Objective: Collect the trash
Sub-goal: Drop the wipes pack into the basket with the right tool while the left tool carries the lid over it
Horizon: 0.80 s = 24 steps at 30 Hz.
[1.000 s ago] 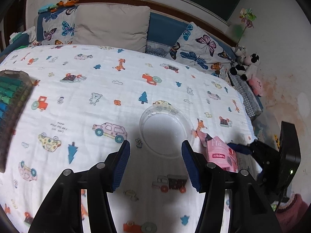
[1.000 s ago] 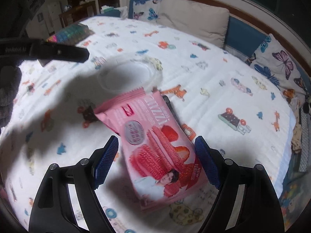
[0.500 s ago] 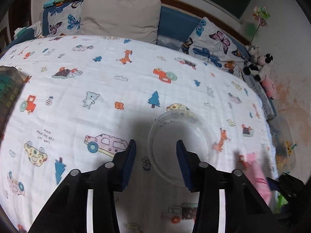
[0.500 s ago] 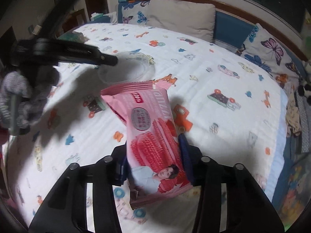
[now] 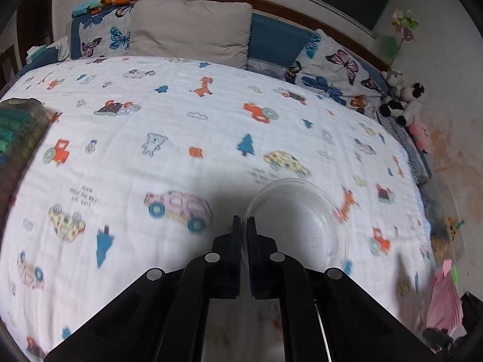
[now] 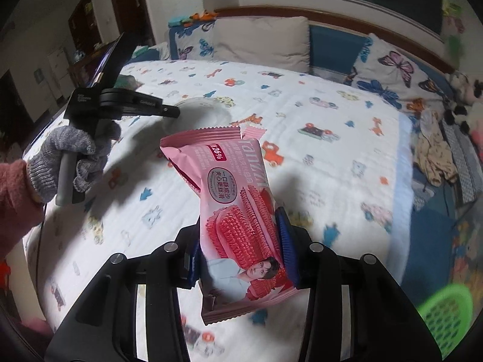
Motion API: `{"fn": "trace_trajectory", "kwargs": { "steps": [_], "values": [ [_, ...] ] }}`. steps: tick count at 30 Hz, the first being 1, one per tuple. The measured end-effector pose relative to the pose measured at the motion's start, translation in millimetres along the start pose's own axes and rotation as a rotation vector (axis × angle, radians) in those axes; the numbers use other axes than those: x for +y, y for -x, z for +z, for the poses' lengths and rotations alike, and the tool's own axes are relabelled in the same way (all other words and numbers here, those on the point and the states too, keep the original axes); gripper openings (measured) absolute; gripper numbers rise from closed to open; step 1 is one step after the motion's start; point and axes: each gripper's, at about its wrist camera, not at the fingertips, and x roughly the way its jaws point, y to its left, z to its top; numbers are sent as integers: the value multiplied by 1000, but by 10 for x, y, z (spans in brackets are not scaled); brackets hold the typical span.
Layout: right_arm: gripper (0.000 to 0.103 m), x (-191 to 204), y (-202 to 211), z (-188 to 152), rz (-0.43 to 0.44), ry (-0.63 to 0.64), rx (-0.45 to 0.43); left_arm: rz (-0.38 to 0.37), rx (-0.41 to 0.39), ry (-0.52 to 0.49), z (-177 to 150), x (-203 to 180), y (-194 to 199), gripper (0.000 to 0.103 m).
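Note:
A clear plastic bowl (image 5: 302,220) lies on the cartoon-print bedsheet (image 5: 181,126). My left gripper (image 5: 244,223) is shut on the bowl's near-left rim, the thin wall pinched between the pads. In the right wrist view the left gripper (image 6: 172,111) meets the bowl (image 6: 208,111), with a grey-gloved hand (image 6: 60,157) on its handle. My right gripper (image 6: 241,241) holds a pink snack wrapper (image 6: 235,199) above the bed; its jaws are still closing, pads pressing the wrapper's sides. The wrapper (image 5: 443,301) also shows at the left wrist view's lower right edge.
A green perforated basket (image 6: 446,313) sits on the floor at the lower right. A dark case of coloured items (image 5: 15,138) rests on the bed's left edge. Pillows (image 5: 193,30) line the headboard, with stuffed toys (image 5: 404,102) and loose clothes (image 6: 434,157) beside the bed.
The left jaws went from wide open to shut on the bowl's rim. The right jaws closed on the pink wrapper, lifted it off the sheet and carried it rightward.

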Motion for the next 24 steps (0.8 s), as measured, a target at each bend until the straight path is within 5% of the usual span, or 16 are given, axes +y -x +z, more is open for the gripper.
{"fn": "trace_trajectory", "kwargs": {
  "steps": [10, 24],
  "values": [
    [44, -113, 602, -527, -77, -145, -40, -124, -28, -100, -454, -416, 680, 4],
    [44, -503, 1446, -1270, -240, -314, -100, -308, -31, -257, -1047, -1475, 1246, 4]
  ]
}}
